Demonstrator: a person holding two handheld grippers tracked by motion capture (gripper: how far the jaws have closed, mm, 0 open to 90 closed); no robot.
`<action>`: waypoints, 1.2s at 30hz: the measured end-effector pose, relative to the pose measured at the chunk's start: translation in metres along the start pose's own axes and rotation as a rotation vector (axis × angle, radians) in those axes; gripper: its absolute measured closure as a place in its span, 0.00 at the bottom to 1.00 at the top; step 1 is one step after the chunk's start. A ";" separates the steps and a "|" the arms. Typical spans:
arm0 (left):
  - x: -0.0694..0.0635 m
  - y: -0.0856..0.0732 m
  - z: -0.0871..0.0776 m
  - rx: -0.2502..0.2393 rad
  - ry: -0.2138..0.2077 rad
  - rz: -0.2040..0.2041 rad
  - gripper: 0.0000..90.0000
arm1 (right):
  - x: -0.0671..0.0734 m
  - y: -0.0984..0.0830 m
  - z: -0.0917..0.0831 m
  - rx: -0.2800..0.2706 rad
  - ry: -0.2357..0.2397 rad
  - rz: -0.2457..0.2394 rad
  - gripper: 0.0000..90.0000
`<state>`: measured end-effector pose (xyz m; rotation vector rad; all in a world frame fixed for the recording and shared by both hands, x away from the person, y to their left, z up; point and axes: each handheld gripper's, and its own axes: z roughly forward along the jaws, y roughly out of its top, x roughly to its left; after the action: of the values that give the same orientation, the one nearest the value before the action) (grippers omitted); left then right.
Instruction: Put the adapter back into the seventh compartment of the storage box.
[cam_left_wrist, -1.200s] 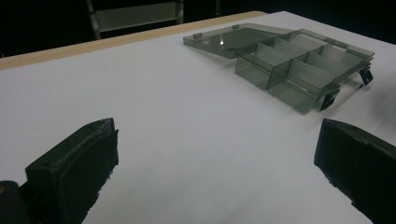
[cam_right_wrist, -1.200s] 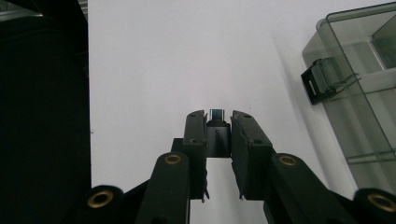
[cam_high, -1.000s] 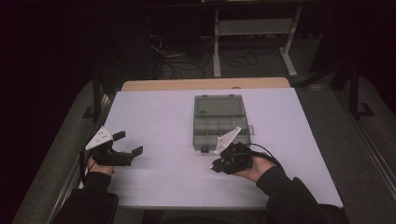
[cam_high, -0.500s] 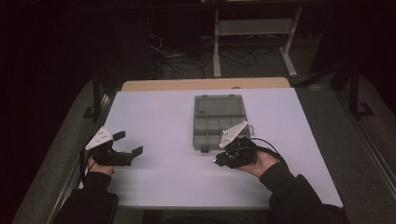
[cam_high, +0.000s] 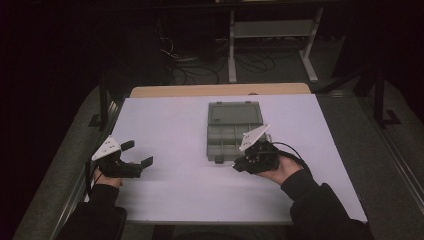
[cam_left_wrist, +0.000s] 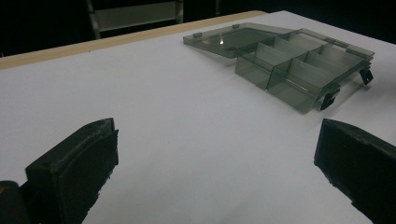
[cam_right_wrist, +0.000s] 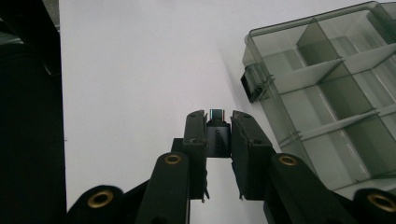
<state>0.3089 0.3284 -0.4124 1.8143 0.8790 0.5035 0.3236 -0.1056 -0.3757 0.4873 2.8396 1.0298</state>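
Observation:
A clear grey compartment box (cam_high: 234, 136) lies open in the middle of the white table, its lid (cam_high: 235, 113) folded flat behind it. My right gripper (cam_high: 239, 165) hovers at the box's front right corner, pointing left. In the right gripper view it (cam_right_wrist: 218, 122) is shut on a small dark adapter (cam_right_wrist: 217, 135) with a metal plug end, and the box (cam_right_wrist: 327, 79) with its empty compartments sits just to the right. My left gripper (cam_high: 138, 153) rests at the table's left side, open and holding nothing. Its own view has the wide-apart jaws (cam_left_wrist: 219, 140) facing the box (cam_left_wrist: 299, 60).
The white table top (cam_high: 180, 125) ends in a wooden strip (cam_high: 215, 90) at the far edge. Beyond it the dark floor holds cables and a metal stand (cam_high: 270, 30). Two black latches (cam_left_wrist: 345, 86) hang from the box's front wall.
My right gripper has risen and drifted slightly to the right along the box's front, still holding the adapter. The left gripper has stayed put.

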 end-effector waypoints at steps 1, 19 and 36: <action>0.000 0.000 0.000 0.000 0.000 0.000 0.00 | -0.001 0.000 -0.001 0.001 -0.003 0.001 0.83; 0.000 0.000 0.000 0.001 -0.001 0.001 0.00 | -0.023 0.005 -0.016 -0.001 -0.047 0.038 0.83; 0.000 0.000 0.000 -0.001 -0.004 -0.002 0.00 | -0.049 0.006 -0.009 0.002 -0.094 0.085 0.83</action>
<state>0.3091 0.3280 -0.4126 1.8131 0.8773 0.4992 0.3701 -0.1228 -0.3661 0.6436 2.7597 0.9900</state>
